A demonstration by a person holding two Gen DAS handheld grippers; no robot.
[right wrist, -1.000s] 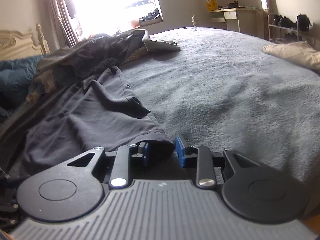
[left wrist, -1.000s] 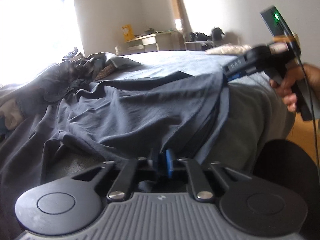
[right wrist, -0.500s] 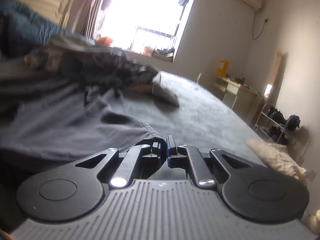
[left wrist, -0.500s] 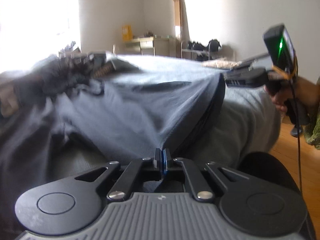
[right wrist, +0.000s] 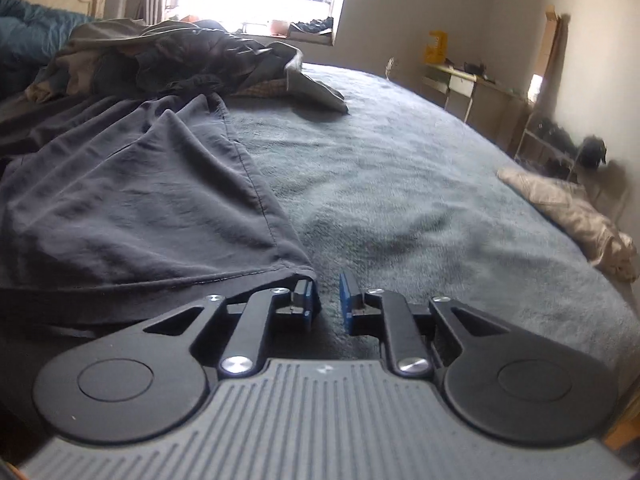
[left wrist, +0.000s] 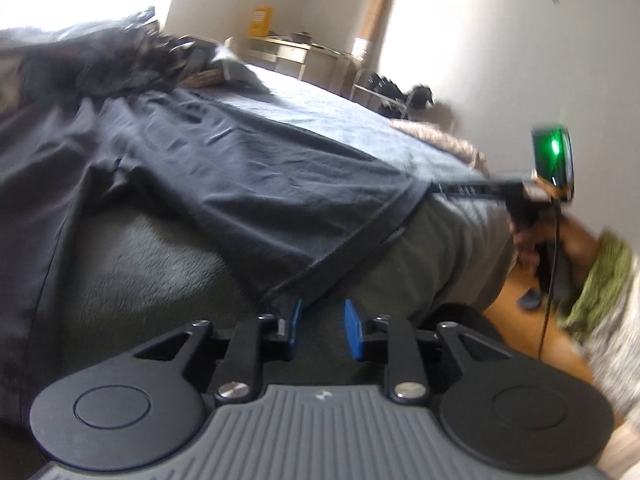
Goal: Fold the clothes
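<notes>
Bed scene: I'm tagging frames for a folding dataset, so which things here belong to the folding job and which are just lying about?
Part of the job:
- dark shirt, spread flat on the bed
- left hand-held gripper, open at the hem
- right hand-held gripper, open at a hem corner

Just lying about:
- heap of clothes
- beige cloth
- desk
- shoe rack

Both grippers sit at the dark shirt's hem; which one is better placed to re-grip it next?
Probably the left gripper: the dark shirt hem corner points into its open gap. The right gripper is also open, but the hem lies beside its left finger, not between.
</notes>
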